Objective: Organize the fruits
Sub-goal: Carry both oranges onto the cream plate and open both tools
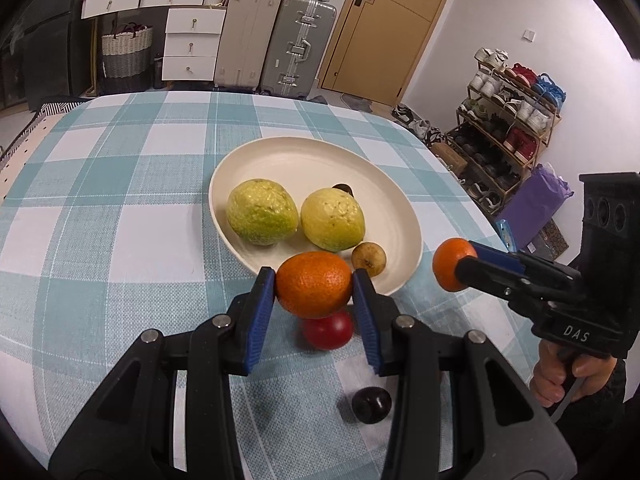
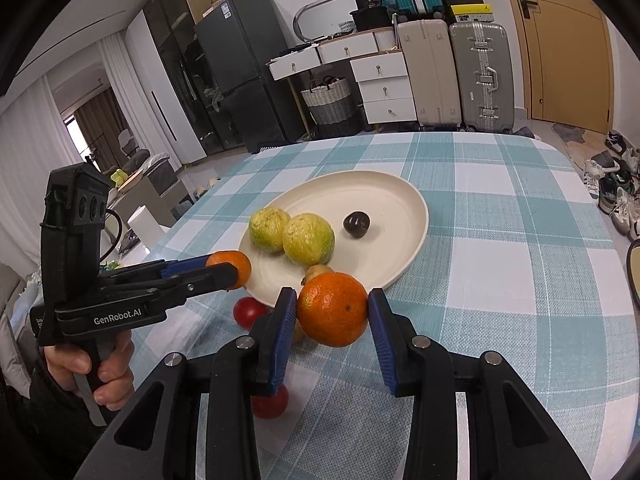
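Btwn each tool's pads [image 1: 262, 312]: an orange [image 1: 314, 284].

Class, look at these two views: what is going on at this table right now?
A person holds a tool in each hand, sorting fruit onto a cream plate. The left tool grips one orange; the right tool grips another orange, both near the plate's edge. Two green guavas already lie on the plate. A red fruit sits on the checked cloth.

A checked teal-and-white cloth [image 1: 120, 184] covers the counter. Behind it stand two suitcases [image 2: 480, 76], white drawers [image 2: 384, 88], a woven basket [image 2: 330, 100], a wooden door [image 1: 384, 28] and a shoe rack [image 1: 512, 120].
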